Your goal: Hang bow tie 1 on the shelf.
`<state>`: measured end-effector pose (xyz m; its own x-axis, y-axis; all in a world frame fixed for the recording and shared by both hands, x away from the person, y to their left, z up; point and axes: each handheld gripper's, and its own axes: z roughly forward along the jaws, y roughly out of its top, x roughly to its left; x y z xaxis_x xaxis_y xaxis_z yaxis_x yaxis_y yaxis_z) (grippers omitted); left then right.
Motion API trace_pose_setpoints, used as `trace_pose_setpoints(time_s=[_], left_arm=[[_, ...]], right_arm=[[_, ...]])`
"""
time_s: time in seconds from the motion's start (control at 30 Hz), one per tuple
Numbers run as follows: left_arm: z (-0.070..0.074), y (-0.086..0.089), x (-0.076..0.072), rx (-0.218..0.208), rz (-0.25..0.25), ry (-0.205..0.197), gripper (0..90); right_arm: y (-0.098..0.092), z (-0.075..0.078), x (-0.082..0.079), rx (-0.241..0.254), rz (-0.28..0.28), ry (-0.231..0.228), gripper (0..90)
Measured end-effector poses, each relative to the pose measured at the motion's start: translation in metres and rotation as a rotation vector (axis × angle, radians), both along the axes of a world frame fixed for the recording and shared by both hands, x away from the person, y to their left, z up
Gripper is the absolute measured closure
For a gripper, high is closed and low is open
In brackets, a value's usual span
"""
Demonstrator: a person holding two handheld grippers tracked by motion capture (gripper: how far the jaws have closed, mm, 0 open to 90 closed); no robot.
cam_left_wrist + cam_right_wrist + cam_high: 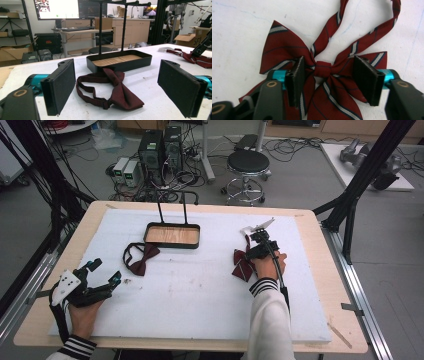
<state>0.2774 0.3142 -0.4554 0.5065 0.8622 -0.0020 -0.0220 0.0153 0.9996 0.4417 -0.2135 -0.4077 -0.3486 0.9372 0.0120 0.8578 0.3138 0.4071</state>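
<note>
The striped bow tie (pixel 322 68) is dark red with white and navy stripes. It lies flat on the white foam board (pixel 200 295), at the right side, wings spread out from the centre knot and its 2 strap ends running away from it. The right gripper (pixel 329 75) straddles the knot, 1 jaw pressing on each wing, neither touching the knot itself.

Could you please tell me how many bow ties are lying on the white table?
2: a plain maroon fabric bow tie just left of the black wooden-floored tray, and a striped red fabric bow tie at the right, under the right hand-held gripper.
</note>
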Motion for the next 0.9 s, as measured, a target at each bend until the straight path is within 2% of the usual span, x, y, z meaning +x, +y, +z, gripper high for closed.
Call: trace_pose_setpoints(time_s=[0.1,0.43,0.53,0.63,0.73,0.77,0.9], left_arm=[[0.0,-0.0001,-0.0001,0.002,0.0,-0.001,15.2],[0.0,0.0,-0.0002,0.003,-0.001,-0.001,15.1],[0.0,0.0,-0.0001,0.001,0.0,0.0,15.2],[0.0001,0.0,-0.0001,0.003,0.0,0.0,15.2],[0.0,-0.0001,-0.0002,0.004,-0.001,-0.001,15.2],[0.0,-0.0001,-0.0003,0.005,-0.001,-0.001,15.2],[0.0,-0.0002,-0.0004,0.003,0.0,-0.002,15.2]], right_arm=[[0.0008,-0.0007,0.0001,0.003,-0.017,0.007,47.3],[0.0031,-0.0047,0.0022,0.008,-0.006,0.041,59.1],[0.0047,-0.0054,0.0028,-0.006,0.013,0.04,64.4],[0.004,-0.0059,0.0027,0.001,0.02,0.035,65.1],[0.005,-0.0046,0.0016,-0.019,0.048,0.039,65.9],[0.0064,-0.005,0.0011,-0.032,0.066,0.025,66.2],[0.0074,-0.0044,0.0008,-0.043,0.077,0.019,66.5]])
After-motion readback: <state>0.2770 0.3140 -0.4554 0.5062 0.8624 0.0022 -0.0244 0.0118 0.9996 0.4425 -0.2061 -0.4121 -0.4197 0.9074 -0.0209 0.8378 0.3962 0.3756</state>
